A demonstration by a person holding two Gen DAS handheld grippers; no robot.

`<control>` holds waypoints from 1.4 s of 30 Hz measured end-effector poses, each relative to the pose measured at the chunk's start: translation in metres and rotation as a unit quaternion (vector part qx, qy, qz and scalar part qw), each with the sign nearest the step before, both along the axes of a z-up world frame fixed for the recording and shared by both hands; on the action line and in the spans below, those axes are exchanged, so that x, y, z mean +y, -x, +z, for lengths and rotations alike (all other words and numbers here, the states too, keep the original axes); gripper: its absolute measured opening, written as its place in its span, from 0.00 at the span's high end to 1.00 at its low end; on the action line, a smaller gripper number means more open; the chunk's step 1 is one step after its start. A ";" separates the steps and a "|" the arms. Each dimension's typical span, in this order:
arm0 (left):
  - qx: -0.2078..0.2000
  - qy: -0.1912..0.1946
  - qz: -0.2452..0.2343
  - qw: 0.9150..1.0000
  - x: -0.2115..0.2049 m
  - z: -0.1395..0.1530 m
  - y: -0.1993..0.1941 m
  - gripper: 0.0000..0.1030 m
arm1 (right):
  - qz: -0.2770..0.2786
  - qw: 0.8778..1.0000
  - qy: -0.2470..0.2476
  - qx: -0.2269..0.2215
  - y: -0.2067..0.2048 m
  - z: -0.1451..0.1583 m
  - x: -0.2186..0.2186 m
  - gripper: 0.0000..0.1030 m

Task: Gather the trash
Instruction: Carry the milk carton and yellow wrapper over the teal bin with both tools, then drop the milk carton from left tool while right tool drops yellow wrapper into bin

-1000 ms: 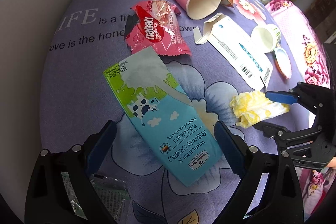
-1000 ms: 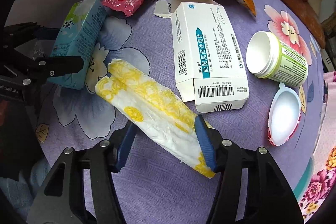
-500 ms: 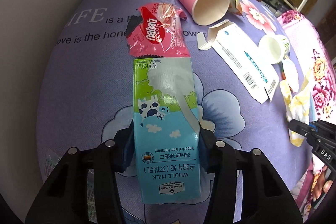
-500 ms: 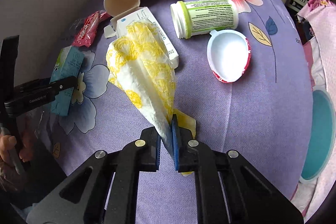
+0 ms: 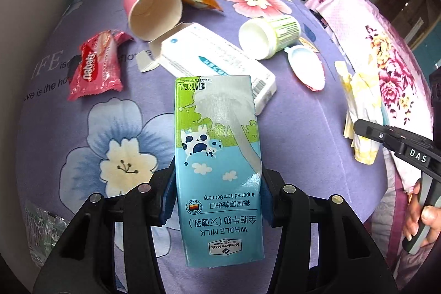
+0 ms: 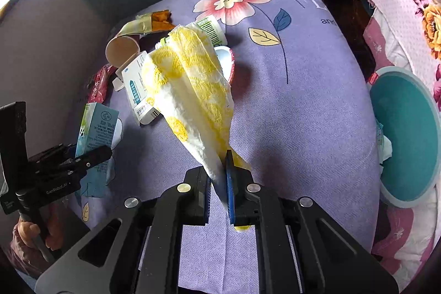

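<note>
Left gripper (image 5: 217, 193) angled steeply down, clamped on carton (image 5: 217, 156) raised above table (image 5: 303, 145) (print upside down). Right gripper (image 6: 220, 183) tilted down, pinching napkin (image 6: 193, 84) aloft near bin (image 6: 408, 134).

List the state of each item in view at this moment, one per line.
milk carton: gripped by left gripper, lifted
yellow napkin: pinched in right gripper, hanging off the table
pink paper cup: on its side, empty
white jar: on its side, lid off
medicine box: lying flat, flap open
red wrapper: lying flat
</note>
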State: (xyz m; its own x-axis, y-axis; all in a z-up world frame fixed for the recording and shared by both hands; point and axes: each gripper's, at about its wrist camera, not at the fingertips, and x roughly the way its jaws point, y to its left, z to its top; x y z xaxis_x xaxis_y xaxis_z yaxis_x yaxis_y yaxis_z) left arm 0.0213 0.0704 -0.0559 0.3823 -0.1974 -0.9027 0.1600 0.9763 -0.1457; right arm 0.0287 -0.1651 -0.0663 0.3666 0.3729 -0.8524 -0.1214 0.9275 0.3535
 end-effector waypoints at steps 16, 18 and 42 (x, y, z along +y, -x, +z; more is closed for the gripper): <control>-0.037 -0.027 -0.133 0.990 -0.156 0.026 -0.029 0.51 | -0.127 0.990 -0.037 -0.053 0.017 0.024 -0.130 0.91; -0.039 -0.027 -0.150 0.988 -0.178 0.027 -0.032 0.51 | -0.146 0.987 -0.041 -0.057 0.021 0.023 -0.149 0.91; -0.013 -0.007 -0.256 0.967 -0.348 0.001 -0.067 0.51 | -0.288 0.957 -0.021 -0.039 0.047 -0.012 -0.283 0.91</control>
